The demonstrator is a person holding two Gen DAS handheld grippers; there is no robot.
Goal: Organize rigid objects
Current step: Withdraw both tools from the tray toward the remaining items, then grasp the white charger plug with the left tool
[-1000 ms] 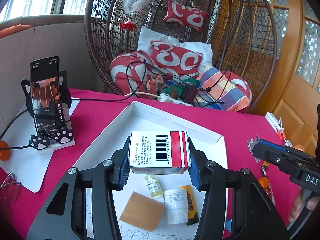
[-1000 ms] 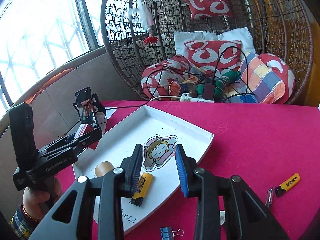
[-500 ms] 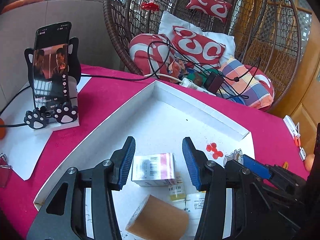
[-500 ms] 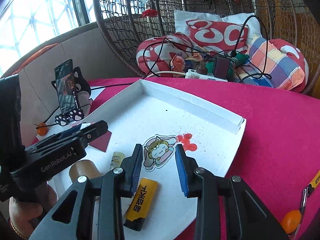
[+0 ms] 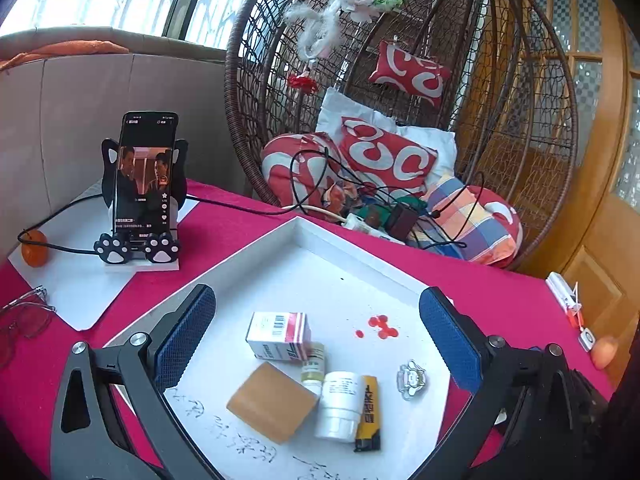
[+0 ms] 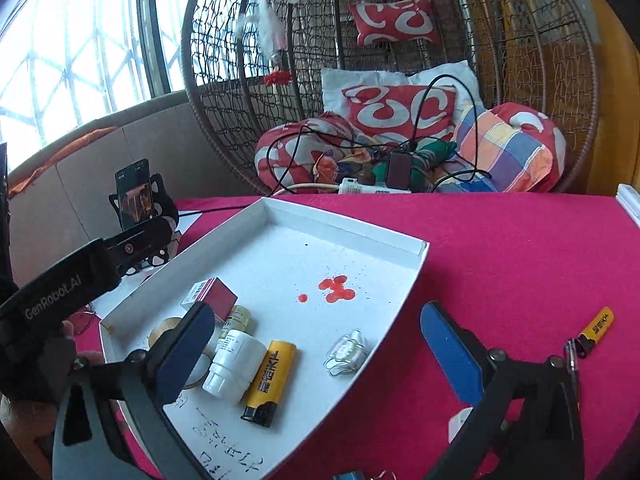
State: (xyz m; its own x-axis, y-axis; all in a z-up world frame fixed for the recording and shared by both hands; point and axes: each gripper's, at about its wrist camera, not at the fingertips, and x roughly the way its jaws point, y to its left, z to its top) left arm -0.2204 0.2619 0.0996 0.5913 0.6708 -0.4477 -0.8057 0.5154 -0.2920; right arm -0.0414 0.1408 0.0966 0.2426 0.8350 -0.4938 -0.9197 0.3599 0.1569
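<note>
step: release into tray | my left claw (image 5: 316,336) and right claw (image 6: 316,356) opening wide, hold nothing | medicine box (image 5: 279,335) rests in white tray (image 5: 360,258) | advice: withdraw straight, not touching box

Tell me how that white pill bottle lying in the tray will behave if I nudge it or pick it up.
The white pill bottle lies on its side in the tray, so a sideways nudge would probably roll it. The yellow lighter touching one side may block that. It looks like smooth, rigid plastic: likely light, possibly slippery between pads.
</note>
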